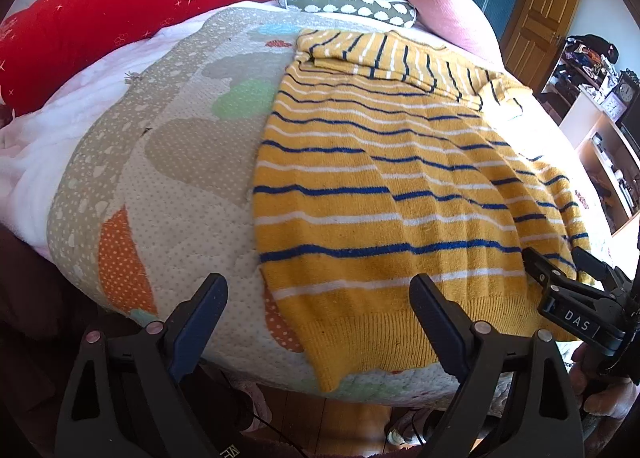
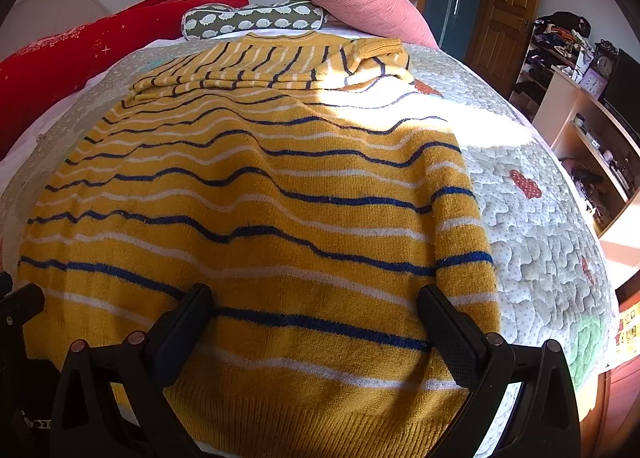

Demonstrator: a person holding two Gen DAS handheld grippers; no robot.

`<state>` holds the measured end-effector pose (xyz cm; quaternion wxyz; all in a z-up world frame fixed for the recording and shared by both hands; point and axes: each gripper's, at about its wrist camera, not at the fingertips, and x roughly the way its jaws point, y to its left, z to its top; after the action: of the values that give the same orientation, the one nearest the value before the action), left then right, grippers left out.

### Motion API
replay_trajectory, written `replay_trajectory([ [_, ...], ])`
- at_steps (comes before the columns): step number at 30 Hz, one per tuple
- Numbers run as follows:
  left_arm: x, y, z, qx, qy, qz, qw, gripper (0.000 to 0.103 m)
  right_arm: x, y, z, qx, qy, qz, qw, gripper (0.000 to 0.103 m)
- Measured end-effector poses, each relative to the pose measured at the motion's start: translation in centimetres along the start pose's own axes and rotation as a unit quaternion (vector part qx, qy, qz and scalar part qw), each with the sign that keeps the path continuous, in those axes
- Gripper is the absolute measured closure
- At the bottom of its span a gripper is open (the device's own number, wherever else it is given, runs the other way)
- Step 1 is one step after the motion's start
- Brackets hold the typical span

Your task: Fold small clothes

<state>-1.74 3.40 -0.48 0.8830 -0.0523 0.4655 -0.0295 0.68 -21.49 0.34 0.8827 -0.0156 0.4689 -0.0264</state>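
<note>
A yellow sweater [image 1: 380, 186] with blue and white stripes lies flat on the quilted bed cover [image 1: 172, 178], hem towards me and sleeves [image 2: 256, 66] folded across its top. My left gripper [image 1: 318, 286] hovers open over the hem's left corner, one finger over the quilt and the other over the knit. My right gripper [image 2: 316, 294] is open above the hem's right half, with flat fabric under the gap between its fingers and nothing pinched. In the left wrist view the right gripper [image 1: 560, 262] shows at the sweater's right edge. Part of the left gripper [image 2: 20, 306] shows at the right wrist view's left edge.
At the bed's head lie a red bolster [image 1: 100, 18], a green hedgehog-print pillow [image 2: 252, 20] and a pink cushion [image 2: 360, 2]. A wooden door [image 2: 504, 10] and cluttered shelves [image 2: 592, 130] stand to the right. The bed's near edge drops to a wooden floor [image 1: 340, 426].
</note>
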Motion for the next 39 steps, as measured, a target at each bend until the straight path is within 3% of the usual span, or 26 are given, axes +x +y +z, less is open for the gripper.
replay_trajectory([
  [6,-2.7,4.0,0.0,-0.025,-0.03,-0.02,0.999,0.011,-5.9,-4.5,-0.9,0.039,-0.066,0.014,0.997,0.004],
  [9,-2.6,5.2,-0.5,-0.035,-0.026,-0.035,0.9984,0.011,-6.7,-7.4,-1.2,0.067,-0.047,0.021,0.996,0.009],
  [11,-2.4,5.2,-0.8,-0.035,-0.023,-0.042,0.9983,0.011,-6.2,-9.0,-1.3,0.088,-0.026,0.036,0.995,0.026],
  [15,-2.0,4.3,-0.4,-0.03,-0.019,-0.072,0.9968,0.011,-5.1,-10.4,-0.1,0.111,-0.002,0.077,0.991,0.037],
  [22,-2.2,0.8,2.8,-0.009,-0.035,-0.1,0.9943,0.011,-2.0,-10.6,9.9,0.145,-0.035,0.164,0.975,0.037],
  [26,-1.9,-1.1,3.4,0.008,-0.039,-0.122,0.9917,0.011,3.9,-11.2,16.1,0.148,-0.029,0.129,0.98,0.037],
  [31,-1.1,-1.1,3.7,0.016,-0.046,-0.134,0.9898,0.011,10.8,-11.7,21.3,0.17,-0.003,0.087,0.982,0.037],
  [33,-0.7,-0.2,4.0,0.011,-0.047,-0.129,0.9905,0.011,12.8,-11.8,22.6,0.178,0.01,0.065,0.982,0.053],
  [34,-0.5,0.3,4.0,0.009,-0.048,-0.125,0.991,0.011,13.6,-11.8,23.1,0.181,0.019,0.07,0.981,0.081],
  [35,-0.4,0.7,4.0,0.008,-0.051,-0.118,0.9916,0.011,13.9,-11.7,23.5,0.185,0.023,0.076,0.979,0.087],
  [37,-0.2,1.6,4.0,0.004,-0.053,-0.101,0.9935,0.011,12.6,-10.5,24.2,0.169,-0.002,0.061,0.984,0.09],
  [39,0.2,2.6,4.0,-0.003,-0.051,-0.079,0.9956,0.011,10.8,-8.1,24.6,0.14,-0.018,0.076,0.987,0.091],
])
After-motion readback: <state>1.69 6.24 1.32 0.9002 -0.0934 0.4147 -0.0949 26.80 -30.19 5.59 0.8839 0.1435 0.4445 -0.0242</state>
